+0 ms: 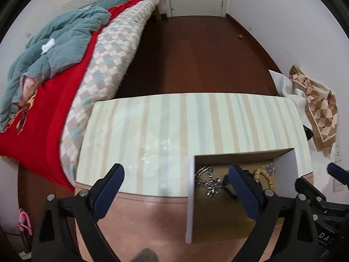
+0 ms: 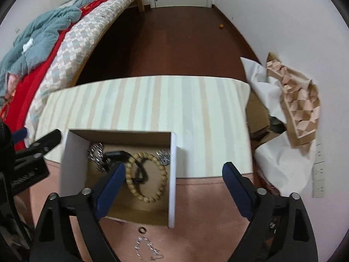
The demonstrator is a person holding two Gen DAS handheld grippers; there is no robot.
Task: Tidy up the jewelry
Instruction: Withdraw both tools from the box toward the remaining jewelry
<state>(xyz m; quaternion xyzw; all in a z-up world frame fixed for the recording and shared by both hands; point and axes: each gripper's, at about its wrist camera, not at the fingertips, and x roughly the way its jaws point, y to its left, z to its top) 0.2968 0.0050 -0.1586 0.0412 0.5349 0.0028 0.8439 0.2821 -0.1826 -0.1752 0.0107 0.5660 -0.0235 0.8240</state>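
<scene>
An open white cardboard box (image 2: 172,174) stands on the table and holds a wooden bead bracelet (image 2: 146,175), a silver chain (image 2: 97,156), a small silver piece (image 2: 163,156) and a black item (image 2: 115,154). It also shows in the left wrist view (image 1: 190,196) with the chain (image 1: 208,181) and beads (image 1: 265,175). A small ring (image 2: 142,230) and a silver chain (image 2: 146,249) lie on the pink tabletop in front of the box. My left gripper (image 1: 176,194) is open and empty, left of the box. My right gripper (image 2: 172,192) is open and empty above the box's front right.
A striped cloth (image 2: 152,104) covers the table's far part. A bed (image 1: 65,76) with red and teal blankets lies to the left. White paper and a patterned wooden piece (image 2: 298,109) sit at the right by the wall. Dark floor lies beyond.
</scene>
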